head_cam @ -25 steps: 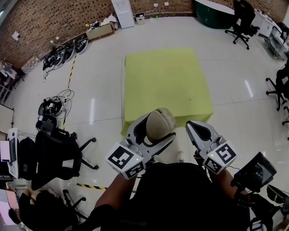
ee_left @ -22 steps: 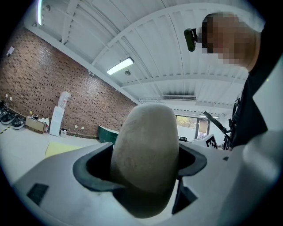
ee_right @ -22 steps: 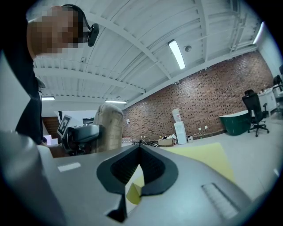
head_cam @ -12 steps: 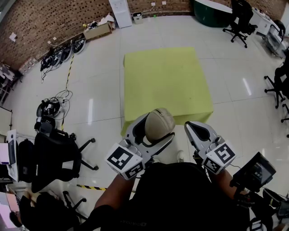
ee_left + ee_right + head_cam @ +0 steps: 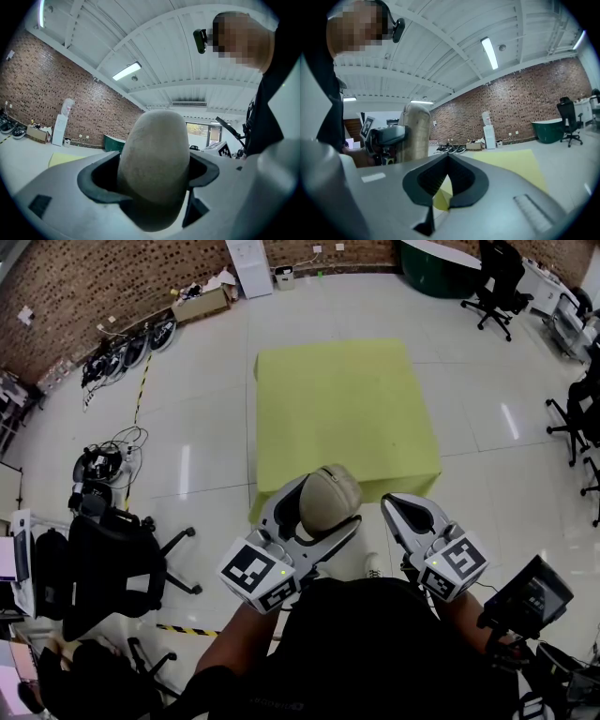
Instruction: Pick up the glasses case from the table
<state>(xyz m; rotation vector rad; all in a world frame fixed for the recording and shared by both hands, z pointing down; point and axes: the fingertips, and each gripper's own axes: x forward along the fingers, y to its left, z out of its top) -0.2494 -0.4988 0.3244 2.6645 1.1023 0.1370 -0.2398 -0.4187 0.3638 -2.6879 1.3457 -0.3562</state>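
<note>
Left tongs [image 5: 328, 507] clamped on beige glasses case [image 5: 154, 150], just off near edge of yellow table [image 5: 347, 399], right tongs [image 5: 401, 504] pressed together, empty

Beige glasses case [image 5: 154, 164] clamped upright between left tongs [image 5: 152, 180], brick wall [image 5: 56, 93] behind

Left gripper [image 5: 328, 505] clamped, right gripper [image 5: 401, 505] jaws together

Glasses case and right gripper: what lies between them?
Nothing. The head view shows only floor between the glasses case, clamped in the left gripper, and the shut right gripper.
</note>
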